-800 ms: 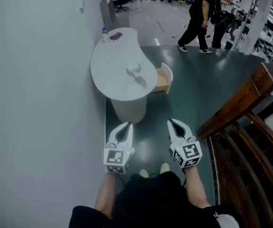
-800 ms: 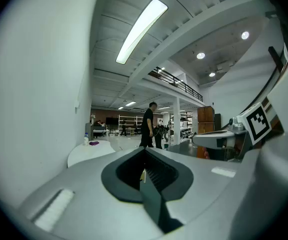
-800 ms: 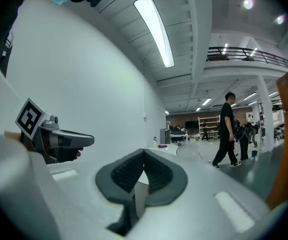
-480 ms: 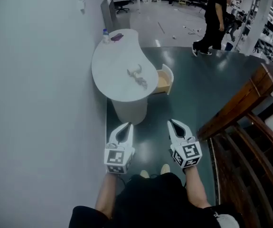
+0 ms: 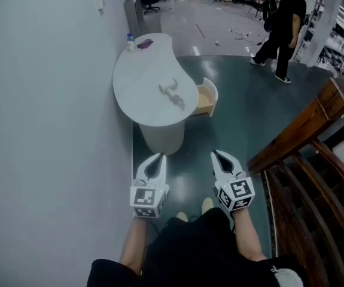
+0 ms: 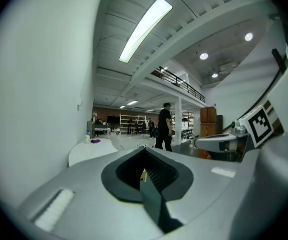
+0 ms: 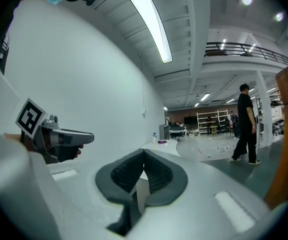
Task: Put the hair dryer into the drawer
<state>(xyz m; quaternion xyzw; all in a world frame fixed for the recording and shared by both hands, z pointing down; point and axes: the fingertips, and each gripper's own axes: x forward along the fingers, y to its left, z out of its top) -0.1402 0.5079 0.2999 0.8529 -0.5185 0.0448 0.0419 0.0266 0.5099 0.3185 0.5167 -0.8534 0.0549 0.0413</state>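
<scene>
Head view shows the hair dryer (image 5: 173, 94) lying on the white counter (image 5: 137, 76), well ahead of both arms and slightly nearer the left hand-held gripper (image 5: 158, 158) than the right hand-held gripper (image 5: 215, 154). Both are pressed together and empty. The open drawer (image 5: 206, 100) is just right of the dryer.

No word, number or brand can be read anywhere. The cubes on the left gripper (image 5: 159, 156) and the right gripper (image 5: 215, 153) carry only black-and-white square marker patterns, not letters. Any print on the small bottle (image 5: 131, 42) at the far end of the white surface (image 5: 142, 94) is too small to make out.
</scene>
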